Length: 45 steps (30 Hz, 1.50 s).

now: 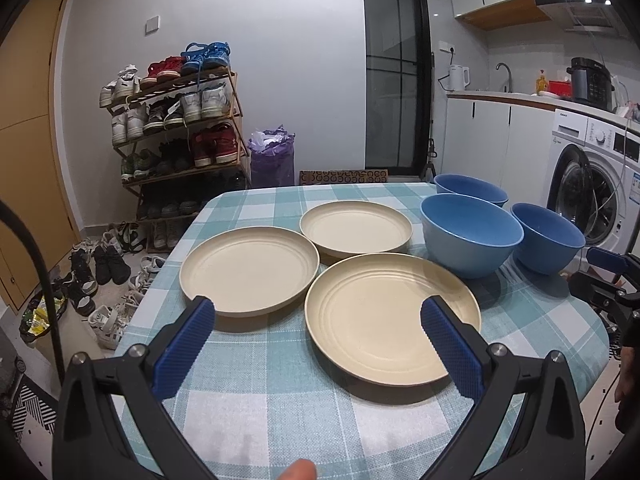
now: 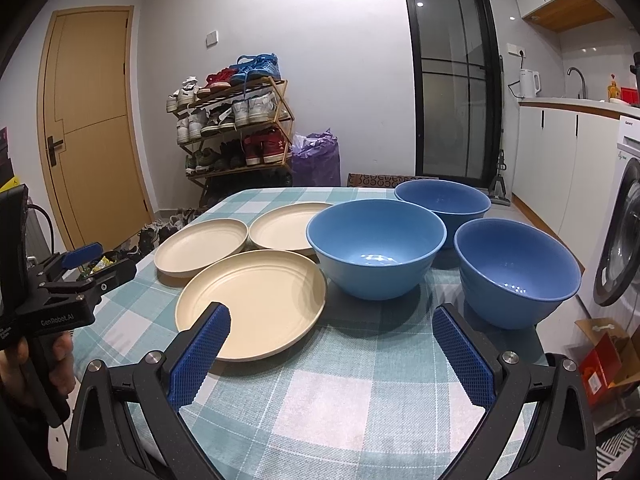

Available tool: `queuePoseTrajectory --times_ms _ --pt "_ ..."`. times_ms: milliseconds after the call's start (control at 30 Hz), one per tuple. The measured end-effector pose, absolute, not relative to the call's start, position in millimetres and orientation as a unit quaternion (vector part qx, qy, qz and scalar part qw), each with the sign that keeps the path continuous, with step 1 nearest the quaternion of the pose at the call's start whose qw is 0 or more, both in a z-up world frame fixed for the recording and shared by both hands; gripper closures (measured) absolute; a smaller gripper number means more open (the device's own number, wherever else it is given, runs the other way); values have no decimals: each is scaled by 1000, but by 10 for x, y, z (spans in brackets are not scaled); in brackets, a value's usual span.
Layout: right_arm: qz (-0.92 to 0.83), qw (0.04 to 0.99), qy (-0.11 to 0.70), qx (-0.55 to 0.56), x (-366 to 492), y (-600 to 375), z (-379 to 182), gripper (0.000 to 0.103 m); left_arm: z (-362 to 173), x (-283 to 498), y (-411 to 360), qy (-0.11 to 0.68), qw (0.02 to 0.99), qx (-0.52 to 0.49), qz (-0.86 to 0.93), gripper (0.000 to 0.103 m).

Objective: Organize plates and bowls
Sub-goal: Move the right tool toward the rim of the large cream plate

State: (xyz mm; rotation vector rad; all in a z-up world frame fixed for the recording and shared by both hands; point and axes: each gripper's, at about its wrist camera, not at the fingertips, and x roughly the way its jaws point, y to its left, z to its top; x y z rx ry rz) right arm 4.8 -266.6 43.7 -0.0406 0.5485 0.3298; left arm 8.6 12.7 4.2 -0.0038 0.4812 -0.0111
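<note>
Both left gripper [image 1: 318,320] and right gripper [image 2: 331,322] gape wide, holding nothing.

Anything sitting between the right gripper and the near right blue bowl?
No. In the right wrist view only bare checked tablecloth lies between the open right gripper and the near right blue bowl; nothing stands in that stretch.
</note>
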Motion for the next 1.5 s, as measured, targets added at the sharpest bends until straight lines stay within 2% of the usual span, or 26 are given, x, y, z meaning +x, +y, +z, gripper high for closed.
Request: queuePoseTrajectory --times_ms 600,867,1500 --pt "170 942 289 -18 392 -2672 684 0 197 422 320 264 965 -11 -4 0" --pt "182 939 289 -31 562 -2587 939 0 302 609 518 284 957 -54 -4 1" --pt "202 943 255 -64 794 -2408 1754 0 947 715 636 233 970 -58 -26 1"
